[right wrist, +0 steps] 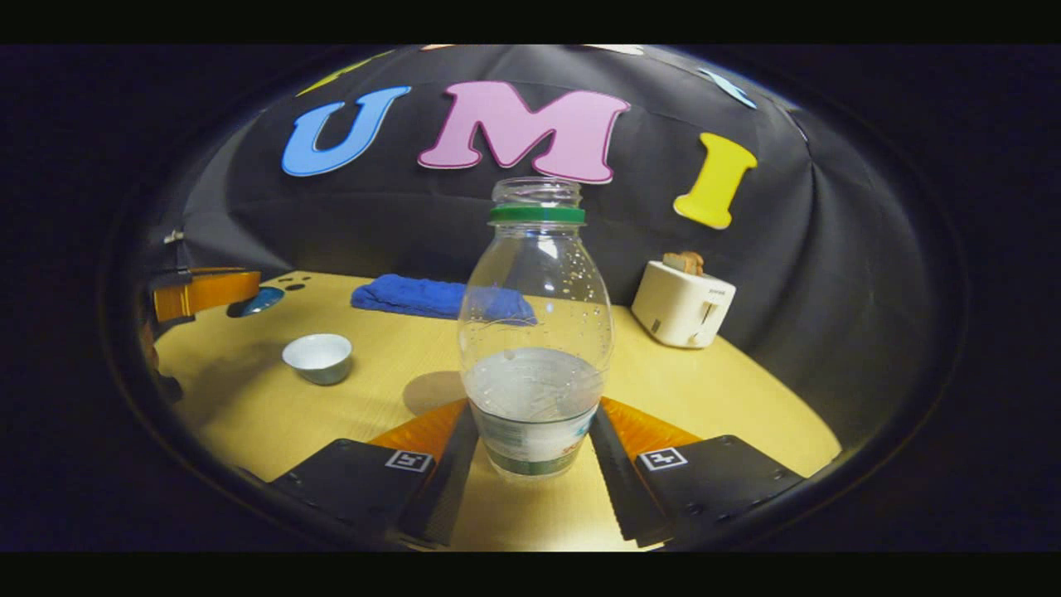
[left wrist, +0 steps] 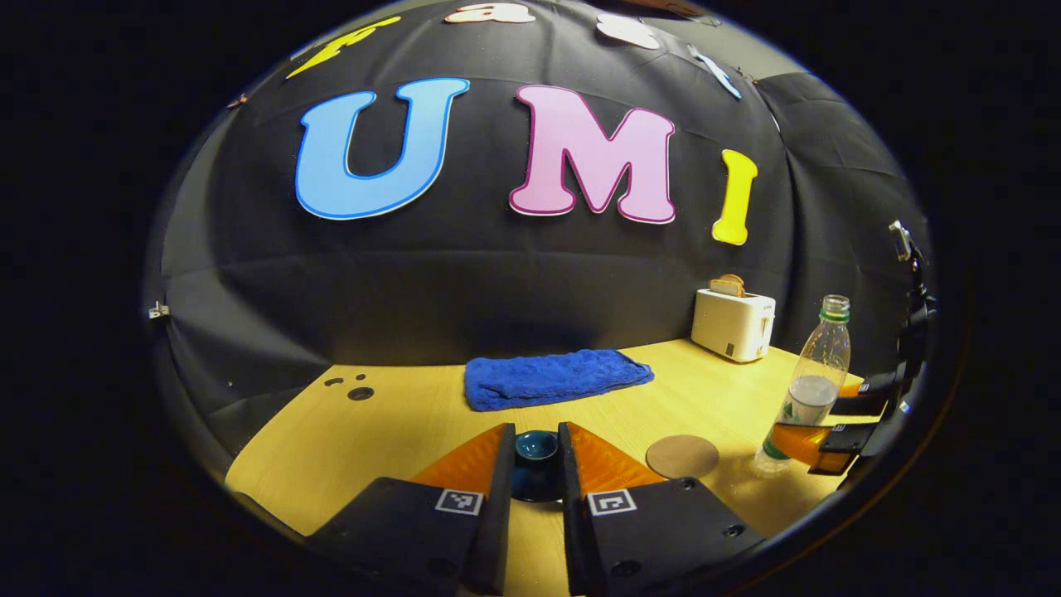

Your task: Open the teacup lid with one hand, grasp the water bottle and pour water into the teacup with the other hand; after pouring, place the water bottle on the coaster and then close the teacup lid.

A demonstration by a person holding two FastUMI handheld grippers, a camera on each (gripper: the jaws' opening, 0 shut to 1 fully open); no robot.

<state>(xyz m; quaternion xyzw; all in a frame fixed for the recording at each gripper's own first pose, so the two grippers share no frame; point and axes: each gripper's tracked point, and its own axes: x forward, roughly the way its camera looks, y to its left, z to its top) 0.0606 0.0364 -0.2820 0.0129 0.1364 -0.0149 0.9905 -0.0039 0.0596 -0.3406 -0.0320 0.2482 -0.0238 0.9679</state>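
The pour is about to begin. The bottle (right wrist: pixel 535 332), uncapped, upright and roughly a third full, sits low between the fingers of the right gripper (right wrist: pixel 535 413), which are closed in on its label band from both sides; its base looks to be at or just off the desk (right wrist: pixel 729 390), I can't tell which. The cup (right wrist: pixel 317 358) stands open, well to the left of the bottle in the right gripper view. Beyond it the left gripper (left wrist: pixel 536 448) holds the lid (left wrist: pixel 536 452) clear of the cup, its fingers nearly closed and pinching the lid between them. Next, I'd judge, the bottle must be lifted, carried over the cup and tilted slowly, mouth above the small rim. The wooden desk stands against black cloth walls. A blue towel (right wrist: pixel 431 298) lies behind the bottle, a toaster (right wrist: pixel 681 311) with bread in it behind to its right, and the round coaster (left wrist: pixel 682 456) lies bare just beside the bottle on the cup's side.
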